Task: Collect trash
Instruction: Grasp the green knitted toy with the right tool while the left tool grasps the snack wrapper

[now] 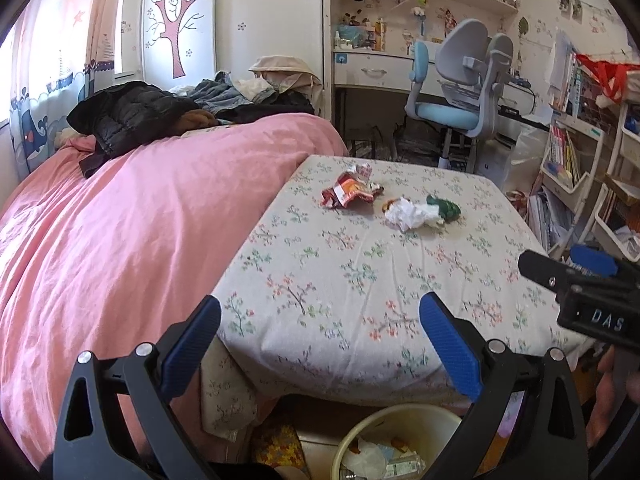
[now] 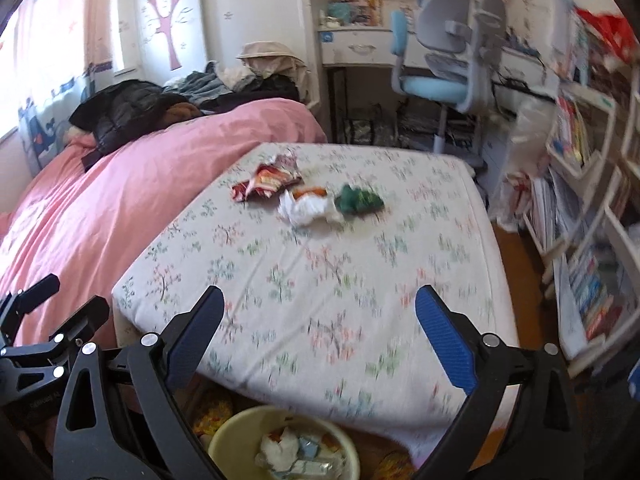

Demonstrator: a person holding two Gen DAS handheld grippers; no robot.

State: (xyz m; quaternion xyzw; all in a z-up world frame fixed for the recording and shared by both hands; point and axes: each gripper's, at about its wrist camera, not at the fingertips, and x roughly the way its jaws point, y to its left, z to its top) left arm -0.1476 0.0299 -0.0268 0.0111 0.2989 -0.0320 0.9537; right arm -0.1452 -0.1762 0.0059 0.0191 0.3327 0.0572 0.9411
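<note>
Approach step: left gripper [image 1: 320, 322] and right gripper [image 2: 320, 312] both wide, empty; next, reach far to crumpled red snack wrapper [image 1: 350, 192], white tissue wad [image 1: 412, 213], green crumpled packet [image 1: 444, 208], then drop them in near pale yellow round bin [image 1: 400, 424].

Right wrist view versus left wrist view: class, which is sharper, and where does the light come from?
Left wrist view is sharp: the wrappers show crisp edges. Right wrist view is motion-blurred, smearing the shelves. In both, daylight enters through the curtained window at left.

On the table [image 1: 360, 280], 3 trash pieces lie at the far part: wrapper [image 1: 350, 192] left, tissue [image 1: 414, 213] middle, crumpled bag [image 1: 445, 208] right. Bin [image 1: 400, 440] below the near edge; bed [image 1: 120, 220] left.
</note>
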